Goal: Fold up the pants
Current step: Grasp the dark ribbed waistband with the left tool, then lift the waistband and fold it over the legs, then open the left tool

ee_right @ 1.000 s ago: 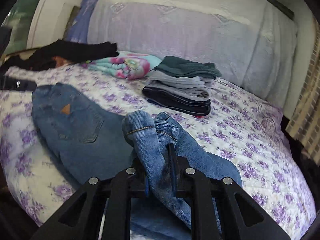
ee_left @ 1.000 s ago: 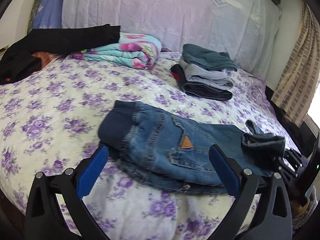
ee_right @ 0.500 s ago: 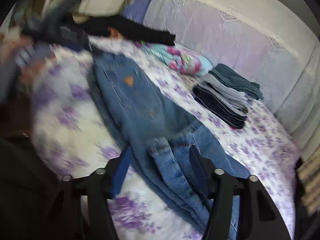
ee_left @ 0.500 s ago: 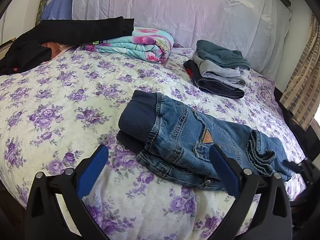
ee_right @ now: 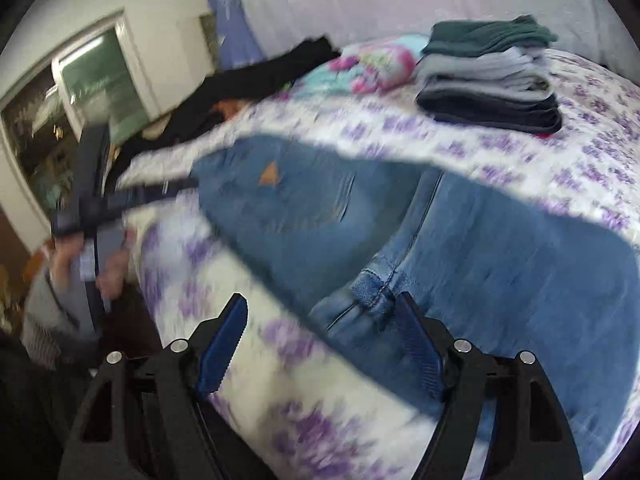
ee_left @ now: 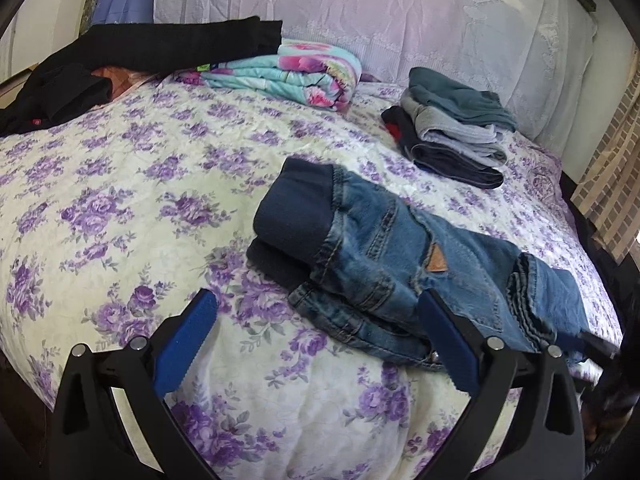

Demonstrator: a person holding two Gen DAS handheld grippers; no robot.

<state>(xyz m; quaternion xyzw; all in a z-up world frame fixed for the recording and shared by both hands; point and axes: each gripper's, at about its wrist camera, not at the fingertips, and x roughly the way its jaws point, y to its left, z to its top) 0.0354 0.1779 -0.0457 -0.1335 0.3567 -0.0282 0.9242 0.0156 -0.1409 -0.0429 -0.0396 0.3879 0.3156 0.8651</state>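
Note:
Blue jeans (ee_left: 400,264) with a dark knit waistband and a tan triangle patch lie on the bed, legs folded back over the seat. My left gripper (ee_left: 316,308) is open and empty, hovering near the bed's front edge just short of the waistband. In the blurred right wrist view the jeans (ee_right: 440,232) lie spread, their leg hem close to my open, empty right gripper (ee_right: 320,312). The other gripper and the hand holding it (ee_right: 92,208) show at the left.
The bed has a purple-flowered cover (ee_left: 120,200). A stack of folded pants (ee_left: 452,132) sits at the back right, a folded colourful blanket (ee_left: 288,74) at the back middle, black clothes (ee_left: 120,52) at the back left. A curtain (ee_left: 612,176) hangs at the right.
My right gripper let go of the jeans leg hem, opened, and pulled back low toward the bed's edge. My left gripper drew back and left a little, still open.

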